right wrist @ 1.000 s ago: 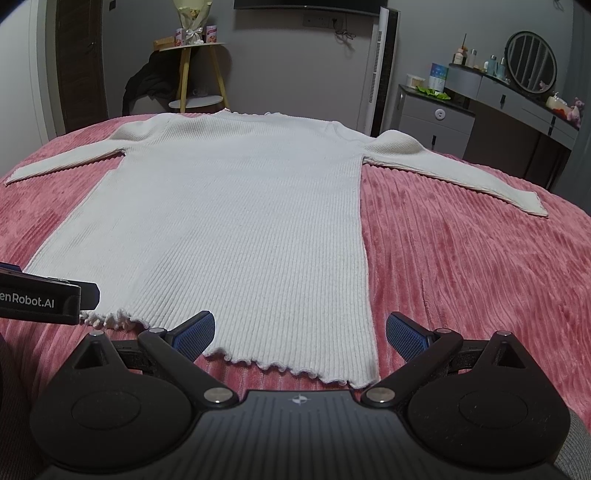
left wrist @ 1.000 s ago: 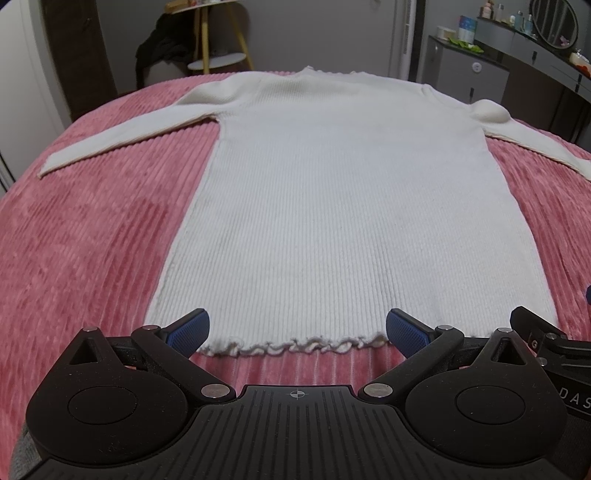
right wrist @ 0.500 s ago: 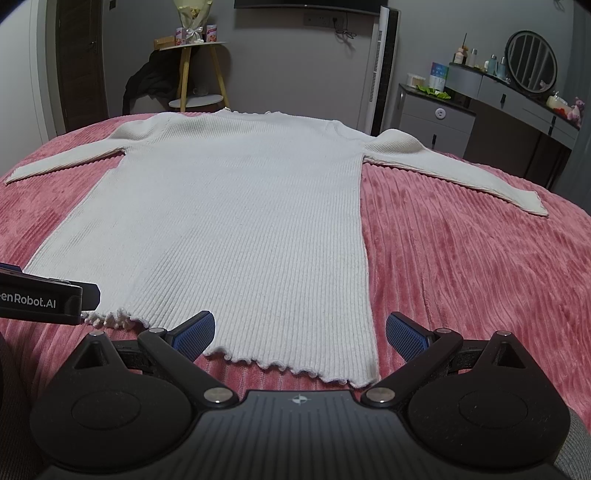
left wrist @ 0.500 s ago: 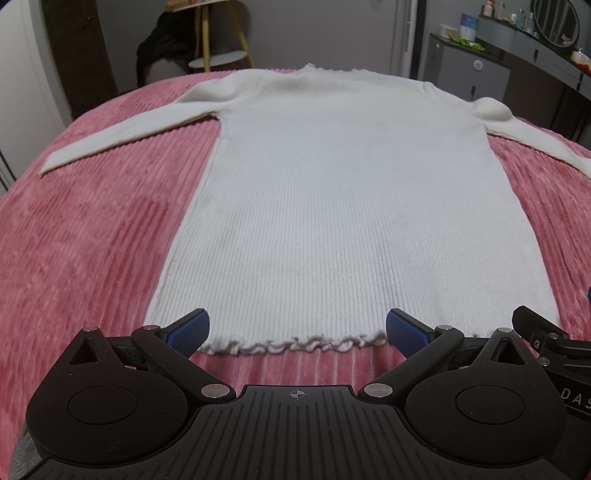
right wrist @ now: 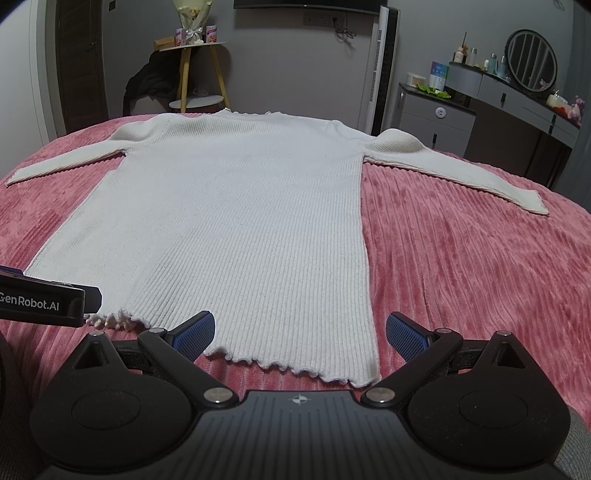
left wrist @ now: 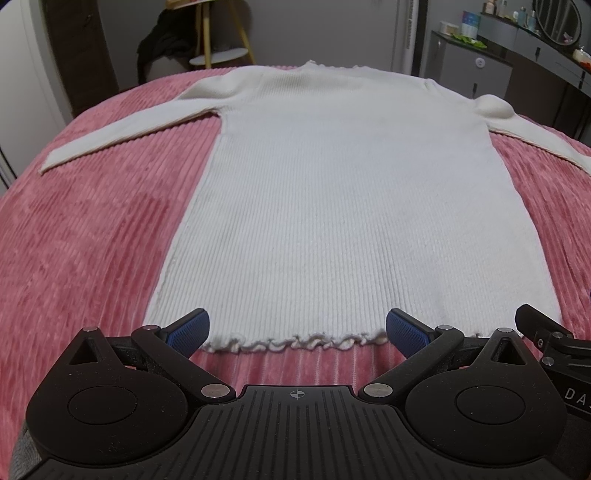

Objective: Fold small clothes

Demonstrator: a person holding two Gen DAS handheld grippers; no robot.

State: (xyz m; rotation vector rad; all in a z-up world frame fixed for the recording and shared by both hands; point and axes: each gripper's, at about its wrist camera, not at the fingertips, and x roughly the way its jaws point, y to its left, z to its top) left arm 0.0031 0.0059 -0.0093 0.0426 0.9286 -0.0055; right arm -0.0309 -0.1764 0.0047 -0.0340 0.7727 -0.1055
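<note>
The white sweater (left wrist: pixel 351 206) lies flat on the pink bedspread (left wrist: pixel 92 240), sleeves spread — nothing folded yet, every fold remains. Left gripper (left wrist: pixel 295 326) and right gripper (right wrist: pixel 300 328) sit at its hem — both wide open, empty.

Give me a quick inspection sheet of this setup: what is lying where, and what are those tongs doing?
Surface: pink ribbed bedspread.
Job's things: white sweater spread flat, sleeves out to both sides, frilled hem nearest the tongs, unfolded.
Clutter: nothing seen on the bed.
Grippers: left tongs open at the hem, holding nothing; right tongs open at the hem's right corner, holding nothing.
Cables: one hangs from a wall socket.
Surroundings: yellow-legged side table, dresser with round mirror.
</note>
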